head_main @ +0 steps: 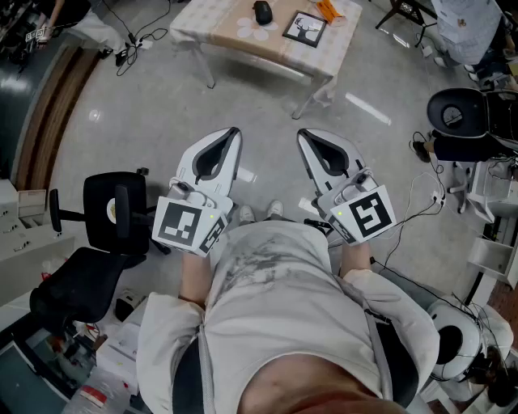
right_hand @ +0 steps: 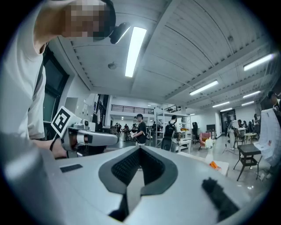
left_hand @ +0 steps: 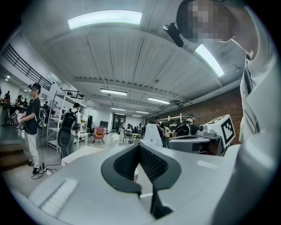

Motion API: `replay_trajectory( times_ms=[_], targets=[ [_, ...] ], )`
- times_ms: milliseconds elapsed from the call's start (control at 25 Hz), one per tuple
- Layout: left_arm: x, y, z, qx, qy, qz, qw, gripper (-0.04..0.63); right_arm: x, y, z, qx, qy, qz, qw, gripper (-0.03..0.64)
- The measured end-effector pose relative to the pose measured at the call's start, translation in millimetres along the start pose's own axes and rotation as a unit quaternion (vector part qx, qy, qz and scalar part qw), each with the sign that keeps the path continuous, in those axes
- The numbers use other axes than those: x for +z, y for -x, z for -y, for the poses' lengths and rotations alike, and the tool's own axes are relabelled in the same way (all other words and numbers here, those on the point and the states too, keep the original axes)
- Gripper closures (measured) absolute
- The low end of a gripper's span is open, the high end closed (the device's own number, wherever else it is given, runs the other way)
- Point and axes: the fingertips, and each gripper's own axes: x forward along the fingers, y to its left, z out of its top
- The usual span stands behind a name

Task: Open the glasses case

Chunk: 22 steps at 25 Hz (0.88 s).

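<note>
The dark oval case, as far as it can be made out, lies on the table well ahead of both tools, near a framed picture. The left tool and right tool are pressed together, empty, and held side by side above the floor.

Open floor reaches the table; chair stands left.

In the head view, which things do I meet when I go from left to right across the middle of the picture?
black office chair → left gripper → right gripper → second black chair
</note>
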Motion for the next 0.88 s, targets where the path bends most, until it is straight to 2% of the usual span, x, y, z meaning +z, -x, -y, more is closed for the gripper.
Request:
replay_trajectory(
  times_ms=[400, 640, 880],
  targets=[
    [-1.8, 7.6, 12.1, 0.002, 0.0, -0.003, 1.0, 0.589, 2.0, 12.3, -3.4, -0.009, -0.006, 0.007, 1.0, 0.601],
    [-3.4, -2.8, 24.0, 0.01, 0.001, -0.003, 0.9999, 0.589, 0.1, 26.9, 14.5, -0.018, -0.016, 0.019, 1.0, 0.601],
    [-7.7, -18.8, 29.7, 0.026, 0.007, -0.007, 0.9996, 0.589, -7.9, 31.0, 30.1, -0.011, -0.006, 0.006, 1.0, 0.601]
  ],
)
